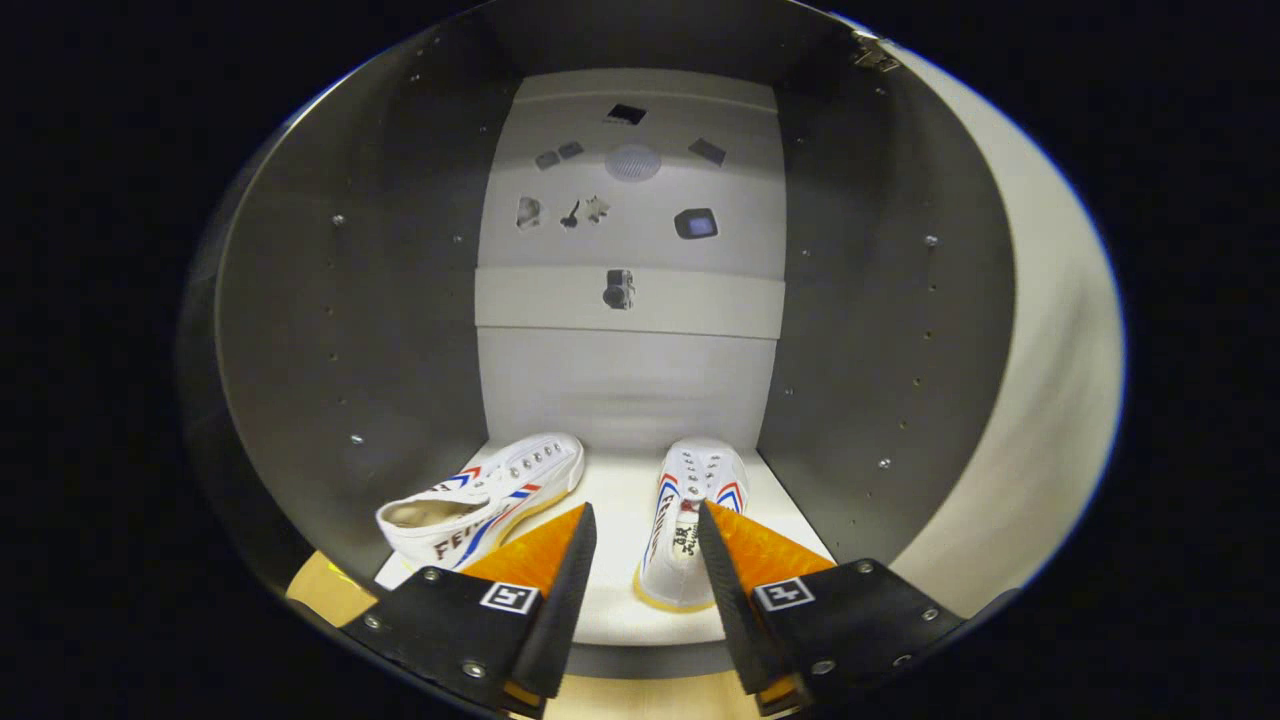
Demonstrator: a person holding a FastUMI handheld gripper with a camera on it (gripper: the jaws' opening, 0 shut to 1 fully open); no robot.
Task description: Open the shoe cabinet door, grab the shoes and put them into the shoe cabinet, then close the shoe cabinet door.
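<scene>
Inside cabinet (pixel 330 330), both shoes (pixel 690 520) on floor; gripper (pixel 645 530) open, empty.

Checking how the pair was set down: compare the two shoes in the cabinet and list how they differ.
The left shoe lies tipped onto its side, opening facing out; the right shoe stands upright on its sole. The left shoe is angled across the cabinet floor; the right shoe points straight toward the back. The right shoe sits between the fingers of the open gripper; the left shoe lies beside the left finger. Both are white sneakers with red and blue stripes.
</scene>
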